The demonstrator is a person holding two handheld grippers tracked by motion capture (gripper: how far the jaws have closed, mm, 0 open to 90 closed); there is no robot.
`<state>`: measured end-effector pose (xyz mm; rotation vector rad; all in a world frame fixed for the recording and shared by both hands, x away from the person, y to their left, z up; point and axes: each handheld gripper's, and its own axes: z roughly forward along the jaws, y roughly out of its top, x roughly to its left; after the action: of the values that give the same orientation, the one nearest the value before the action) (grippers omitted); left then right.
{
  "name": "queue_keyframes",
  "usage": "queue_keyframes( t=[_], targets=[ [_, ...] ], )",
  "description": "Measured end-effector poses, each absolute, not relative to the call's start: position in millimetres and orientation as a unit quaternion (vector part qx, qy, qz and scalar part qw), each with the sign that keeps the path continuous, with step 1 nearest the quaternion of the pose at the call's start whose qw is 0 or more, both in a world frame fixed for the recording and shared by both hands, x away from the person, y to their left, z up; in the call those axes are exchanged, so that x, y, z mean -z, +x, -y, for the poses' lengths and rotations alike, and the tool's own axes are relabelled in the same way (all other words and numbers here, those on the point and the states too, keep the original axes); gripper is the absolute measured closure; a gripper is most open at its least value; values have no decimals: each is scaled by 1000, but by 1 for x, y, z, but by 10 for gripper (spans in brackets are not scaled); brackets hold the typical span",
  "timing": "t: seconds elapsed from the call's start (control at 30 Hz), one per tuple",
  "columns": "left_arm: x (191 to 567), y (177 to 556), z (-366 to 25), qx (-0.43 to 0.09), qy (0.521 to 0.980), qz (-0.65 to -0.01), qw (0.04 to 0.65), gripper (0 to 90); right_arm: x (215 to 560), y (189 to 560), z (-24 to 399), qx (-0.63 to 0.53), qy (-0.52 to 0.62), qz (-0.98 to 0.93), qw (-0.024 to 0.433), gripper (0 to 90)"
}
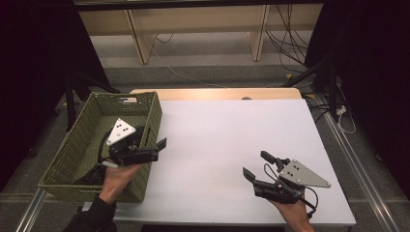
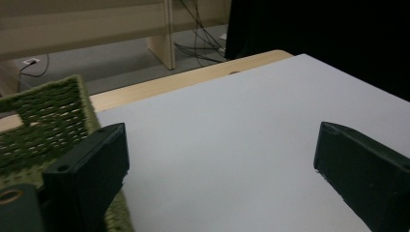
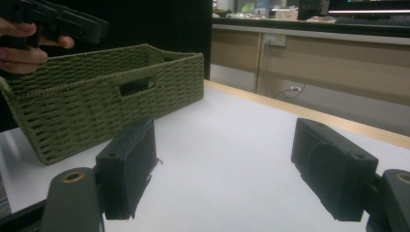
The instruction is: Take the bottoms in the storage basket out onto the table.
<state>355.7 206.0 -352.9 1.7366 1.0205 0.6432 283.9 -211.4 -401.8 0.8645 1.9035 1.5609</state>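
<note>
The left gripper [image 1: 157, 147] is hovering over the near right corner of the green woven basket [image 1: 87, 126], its jaws standing wide apart with nothing between them. In the left gripper view the basket's wall [image 2: 46, 118] is sitting just behind and beside that gripper's left-hand jaw, and the white table [image 2: 232, 145] is stretching out bare ahead of both jaws. The person's left hand [image 1: 116, 176] is wrapping the handle from below, and the grey three-cornered plate [image 1: 121, 130] is lying on top, over the basket's inside.

The right gripper [image 1: 258, 166] is hanging well apart from the basket, over the near right part of the table [image 1: 217, 135], pointing toward the left gripper. Its jaws are also spread wide and holding nothing. In the right gripper view the basket [image 3: 111, 92] is standing ahead and to the left of the jaws, with a handle slot [image 3: 134, 87] in the end wall facing this gripper. The left hand [image 3: 21, 46] is showing above the basket's far rim; the basket's inside is probably empty, though shadow is hiding much of it.
</note>
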Motion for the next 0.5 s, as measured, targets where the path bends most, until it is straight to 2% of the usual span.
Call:
queue_keyframes(
  t=[0.1, 0.27, 0.5],
  targets=[
    [348, 360, -220, -285, 717, -431, 468, 50, 402, 284, 211, -582, 316, -703, 261, 249],
    [345, 364, -241, -275, 708, -455, 464, 52, 402, 284, 210, -581, 313, -705, 260, 248],
    [351, 369, -249, -269, 712, -480, 436, 66, 402, 284, 210, -580, 313, -706, 260, 248]
  ],
)
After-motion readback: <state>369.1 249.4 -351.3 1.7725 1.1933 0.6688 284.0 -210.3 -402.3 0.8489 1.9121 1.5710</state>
